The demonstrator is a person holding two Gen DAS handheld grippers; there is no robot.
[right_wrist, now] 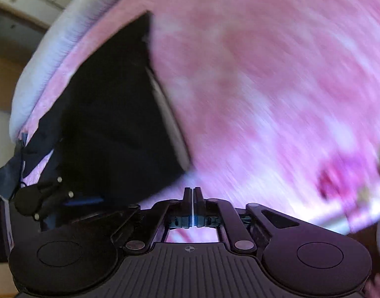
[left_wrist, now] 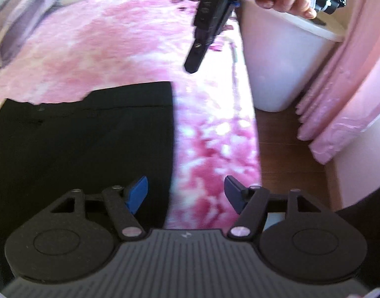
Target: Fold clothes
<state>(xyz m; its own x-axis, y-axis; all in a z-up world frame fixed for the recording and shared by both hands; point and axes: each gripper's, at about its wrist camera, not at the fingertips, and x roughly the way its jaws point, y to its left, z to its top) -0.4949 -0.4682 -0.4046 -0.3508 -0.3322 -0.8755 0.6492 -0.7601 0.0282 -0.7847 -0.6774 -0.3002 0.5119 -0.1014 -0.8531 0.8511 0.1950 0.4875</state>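
A folded black garment lies flat on a pink mottled blanket. My left gripper is open and empty, hovering over the garment's right edge, its left blue pad above the cloth. My right gripper shows in the left wrist view, held in a hand above the blanket, beyond the garment's far right corner. In the blurred right wrist view the right gripper is shut and empty, just off the corner of the black garment, and the left gripper shows at the left edge.
A white plastic tub stands on the brown wooden floor right of the bed. Pink curtains hang at the right. Folded lilac bedding lies at the far left. The bed's white edge runs behind the garment.
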